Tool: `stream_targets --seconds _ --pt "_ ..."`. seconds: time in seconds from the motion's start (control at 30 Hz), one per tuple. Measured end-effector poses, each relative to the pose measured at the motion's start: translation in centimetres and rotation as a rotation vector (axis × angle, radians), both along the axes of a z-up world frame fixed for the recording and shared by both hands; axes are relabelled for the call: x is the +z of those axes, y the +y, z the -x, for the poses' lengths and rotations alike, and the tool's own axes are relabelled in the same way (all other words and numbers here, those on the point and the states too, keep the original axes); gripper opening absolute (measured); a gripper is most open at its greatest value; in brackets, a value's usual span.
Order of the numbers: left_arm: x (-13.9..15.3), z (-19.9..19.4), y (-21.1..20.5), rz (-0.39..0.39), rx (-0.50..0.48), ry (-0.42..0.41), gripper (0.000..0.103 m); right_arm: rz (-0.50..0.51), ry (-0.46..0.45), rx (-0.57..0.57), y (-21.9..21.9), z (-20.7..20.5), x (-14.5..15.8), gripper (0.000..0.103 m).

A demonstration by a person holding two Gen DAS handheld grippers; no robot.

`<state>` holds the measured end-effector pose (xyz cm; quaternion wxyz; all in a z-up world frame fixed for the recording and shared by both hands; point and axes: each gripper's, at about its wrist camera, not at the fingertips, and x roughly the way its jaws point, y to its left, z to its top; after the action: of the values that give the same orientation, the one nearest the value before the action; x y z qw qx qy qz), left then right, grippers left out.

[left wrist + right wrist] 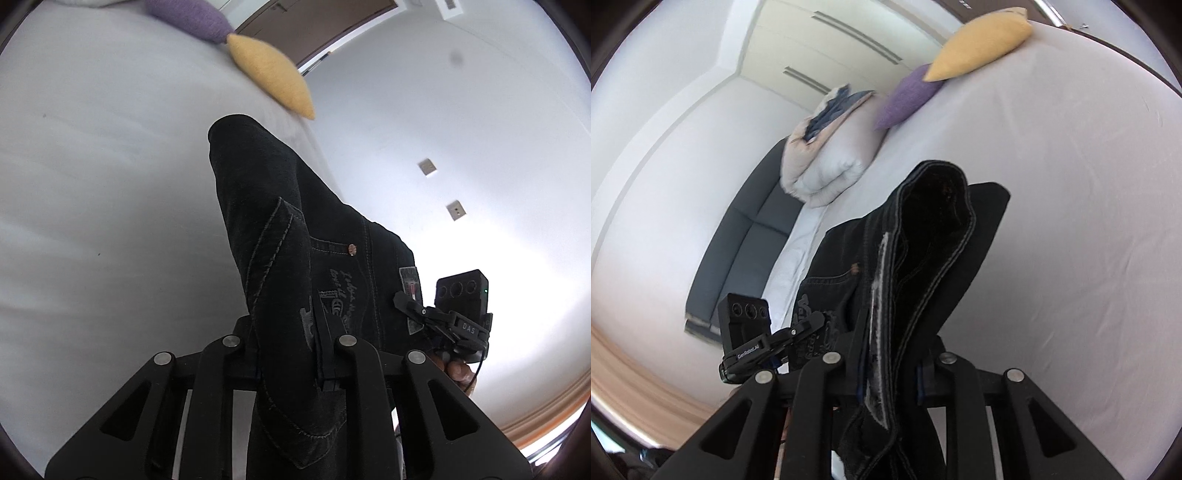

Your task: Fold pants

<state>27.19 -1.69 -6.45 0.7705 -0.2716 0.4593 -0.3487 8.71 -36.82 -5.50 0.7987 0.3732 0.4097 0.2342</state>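
Gripping both ends: left tongs [327, 354] clamp the black denim pants [288, 236] near the embroidered back pocket, right tongs [890, 365] pinch the waistband. Pants hang at frame centre above the white-sheeted bed [1071, 206]. Yellow cushion [982, 44] and purple cushion [908, 98] touching, upper right of the right wrist view.

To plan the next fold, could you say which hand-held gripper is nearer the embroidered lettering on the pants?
Left. The left hand-held gripper clamps on the lettering; the right hand-held gripper grips the pants aside, by the patch.
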Motion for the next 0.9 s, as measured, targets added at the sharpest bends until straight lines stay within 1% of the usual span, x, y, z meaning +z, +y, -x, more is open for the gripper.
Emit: stream_targets --seconds 0.03,0.07,0.13,0.17,0.2,0.23,0.27,0.3,0.33,0.37,0.4,0.43,0.47,0.5,0.53,0.57,0.6,0.63,0.7,0.77,0.8,0.83,0.87,0.9 --pt "-1.2 -0.9 -0.4 -0.026 0.001 0.02 0.019 -0.001 0.012 -0.01 -0.3 -0.8 -0.8 0.022" --pt "-2.9 -1.8 -0.6 -0.064 0.019 0.059 0.02 0.006 0.027 -0.018 -0.7 -1.6 -2.0 0.027" --pt "-5.5 -2.4 -0.6 -0.136 0.043 0.122 0.028 0.029 0.131 -0.111 -2.4 -2.1 -5.3 0.048" --pt "-6.7 -2.0 -0.1 -0.147 0.053 0.136 0.037 0.024 0.206 -0.19 -3.9 -1.6 -7.4 0.062" --pt "-7.1 -1.5 0.6 -0.115 0.059 0.122 0.042 0.003 0.209 -0.224 -4.7 -0.9 -8.1 0.062" --pt "-7.2 -0.8 1.3 -0.092 0.065 0.109 0.043 -0.018 0.188 -0.237 -5.4 0.0 -8.4 0.061" --pt "-7.1 -0.4 1.9 -0.093 0.074 0.102 0.046 -0.028 0.158 -0.244 -6.0 1.1 -8.4 0.061" --pt "-6.8 0.3 2.7 -0.102 0.086 0.086 0.052 -0.021 0.129 -0.268 -6.9 2.8 -8.1 0.062" --pt "-6.2 1.0 3.4 -0.115 0.098 0.062 0.062 -0.02 0.117 -0.283 -7.4 3.5 -8.0 0.062" --pt "-5.7 1.7 3.7 -0.124 0.108 0.045 0.066 -0.026 0.09 -0.311 -8.1 5.3 -7.6 0.062" --pt "-5.0 2.5 4.3 -0.137 0.125 0.021 0.07 -0.027 0.07 -0.332 -8.4 6.6 -7.2 0.067" --pt "-4.2 3.9 4.6 -0.147 0.14 -0.008 0.071 -0.024 0.058 -0.347 -8.4 7.5 -6.8 0.07" --pt "-3.1 5.0 5.0 -0.158 0.153 -0.044 0.074 -0.015 0.041 -0.367 -8.4 8.9 -6.3 0.076" --pt "-2.1 6.2 5.1 -0.178 0.167 -0.08 0.078 -0.001 0.019 -0.384 -7.8 10.1 -5.4 0.079" --pt "-1.1 7.5 4.7 -0.211 0.185 -0.122 0.079 0.014 -0.005 -0.39 -7.3 11.3 -4.7 0.079" --pt "0.2 9.1 4.4 -0.263 0.198 -0.186 0.081 0.032 -0.023 -0.39 -6.6 12.2 -4.0 0.081" --pt "1.3 11.0 3.3 -0.31 0.206 -0.247 0.084 0.067 -0.045 -0.388 -5.6 13.4 -3.2 0.082" --pt "2.3 12.7 3.2 -0.353 0.216 -0.302 0.088 0.103 -0.062 -0.389 -4.5 14.6 -2.6 0.083" --pt "4.5 16.5 2.3 -0.44 0.251 -0.432 0.09 0.201 -0.107 -0.381 -1.8 16.7 -0.8 0.084" --pt "5.8 20.5 1.9 -0.514 0.286 -0.54 0.099 0.293 -0.144 -0.381 0.2 18.1 0.8 0.086" --pt "6.8 23.0 1.4 -0.566 0.32 -0.607 0.103 0.361 -0.18 -0.393 1.7 19.2 2.0 0.089" --pt "7.5 24.6 1.1 -0.593 0.342 -0.658 0.103 0.388 -0.202 -0.401 2.2 20.1 2.8 0.09" --pt "8.5 26.7 0.7 -0.619 0.365 -0.718 0.103 0.418 -0.235 -0.415 3.2 20.8 3.8 0.094" --pt "9.6 27.9 -0.4 -0.638 0.382 -0.752 0.103 0.446 -0.274 -0.435 4.1 21.8 5.0 0.1"
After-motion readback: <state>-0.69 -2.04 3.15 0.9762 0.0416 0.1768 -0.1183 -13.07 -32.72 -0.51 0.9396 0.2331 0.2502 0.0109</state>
